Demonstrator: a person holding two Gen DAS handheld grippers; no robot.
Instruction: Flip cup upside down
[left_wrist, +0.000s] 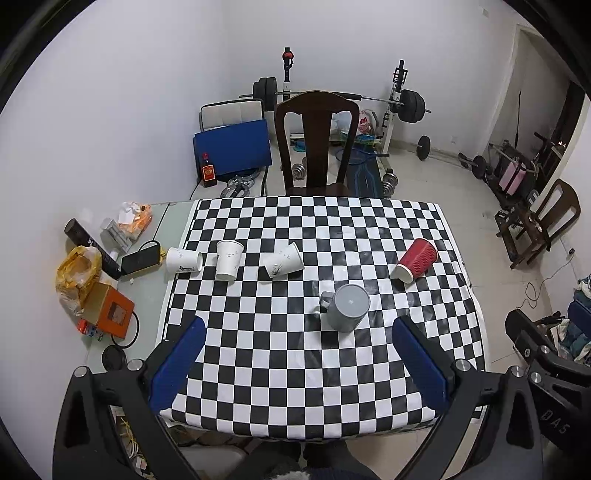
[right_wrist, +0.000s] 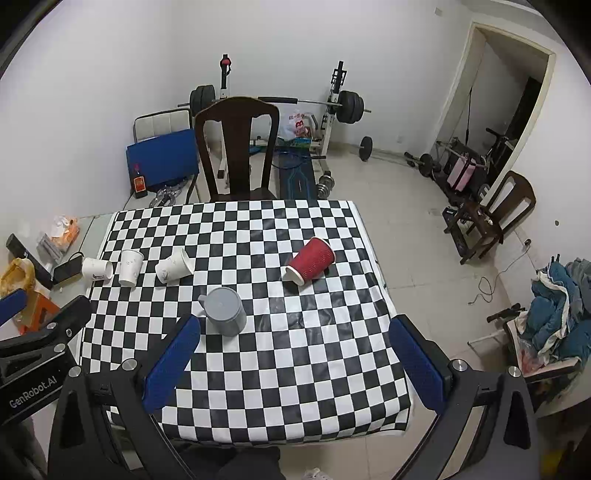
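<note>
A grey mug (left_wrist: 347, 307) stands upside down on the checkered table (left_wrist: 280, 354); it also shows in the right wrist view (right_wrist: 224, 311). A red paper cup (left_wrist: 415, 260) (right_wrist: 310, 259) lies on its side at the right. Two white paper cups (left_wrist: 183, 260) (left_wrist: 282, 261) lie on their sides at the left, with one white cup (left_wrist: 228, 259) upright between them. My left gripper (left_wrist: 299, 363) is open and empty, held above the table's near edge. My right gripper (right_wrist: 295, 363) is open and empty, near the mug.
A dark wooden chair (left_wrist: 316, 144) stands at the table's far side. Clutter lies on a side table at the left: an orange box (left_wrist: 110, 312), a yellow bag (left_wrist: 75, 273), a phone (left_wrist: 140, 258). Weights and a barbell rack (left_wrist: 399, 99) stand behind.
</note>
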